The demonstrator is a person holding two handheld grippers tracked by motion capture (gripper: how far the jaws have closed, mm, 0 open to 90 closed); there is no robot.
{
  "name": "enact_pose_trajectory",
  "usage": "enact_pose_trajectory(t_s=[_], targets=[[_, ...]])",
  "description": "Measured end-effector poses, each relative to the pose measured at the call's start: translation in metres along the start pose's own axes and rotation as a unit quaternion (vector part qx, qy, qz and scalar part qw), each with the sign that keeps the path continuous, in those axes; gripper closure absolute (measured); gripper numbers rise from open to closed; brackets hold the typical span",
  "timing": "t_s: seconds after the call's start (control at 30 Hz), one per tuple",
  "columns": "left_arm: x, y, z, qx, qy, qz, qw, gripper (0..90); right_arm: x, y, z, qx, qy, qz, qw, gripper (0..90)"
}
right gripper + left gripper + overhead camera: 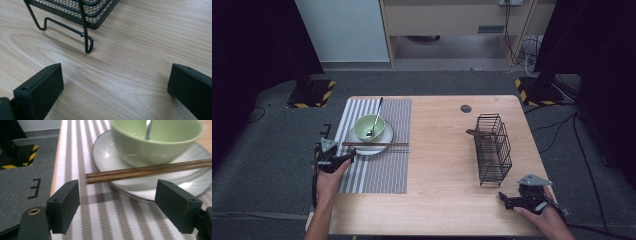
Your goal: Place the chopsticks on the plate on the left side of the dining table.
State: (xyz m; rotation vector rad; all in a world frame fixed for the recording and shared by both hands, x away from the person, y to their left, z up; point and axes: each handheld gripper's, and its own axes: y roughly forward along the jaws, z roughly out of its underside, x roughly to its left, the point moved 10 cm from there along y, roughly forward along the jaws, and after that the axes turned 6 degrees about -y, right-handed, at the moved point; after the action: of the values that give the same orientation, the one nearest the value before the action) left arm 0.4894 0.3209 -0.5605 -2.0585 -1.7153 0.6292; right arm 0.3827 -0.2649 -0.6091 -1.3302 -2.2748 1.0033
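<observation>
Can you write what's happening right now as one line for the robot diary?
left gripper: open, facing chopsticks on plate | right gripper: open, empty, near wire basket

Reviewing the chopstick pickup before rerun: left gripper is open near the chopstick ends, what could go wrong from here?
1. The pair of brown wooden chopsticks lies across the white ceramic plate's rim; the left gripper might catch one stick only, or roll both off.
2. A push could shove the plate and pale green ceramic bowl, rattling the metal spoon inside.
</observation>
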Motion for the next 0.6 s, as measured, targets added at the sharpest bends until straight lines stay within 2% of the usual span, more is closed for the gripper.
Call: enact_pose_trajectory(t_s=[0.17,0.23,0.6], targets=[[-0.017,-0.005,-0.003,0.005,-0.007,0.029,0.9995,14.2,0.0,0.0,0.0,0.0,0.0,0.0,1.0,0.4],[-0.024,-0.007,-0.005,0.006,-0.002,0.036,0.9993,13.5,0.0,0.0,0.0,0.0,0.0,0.0,1.0,0.4],[-0.05,-0.006,-0.007,0.02,-0.001,0.068,0.9975,8.2,0.0,0.0,0.0,0.001,0.0,-0.001,1.0,0.4]])
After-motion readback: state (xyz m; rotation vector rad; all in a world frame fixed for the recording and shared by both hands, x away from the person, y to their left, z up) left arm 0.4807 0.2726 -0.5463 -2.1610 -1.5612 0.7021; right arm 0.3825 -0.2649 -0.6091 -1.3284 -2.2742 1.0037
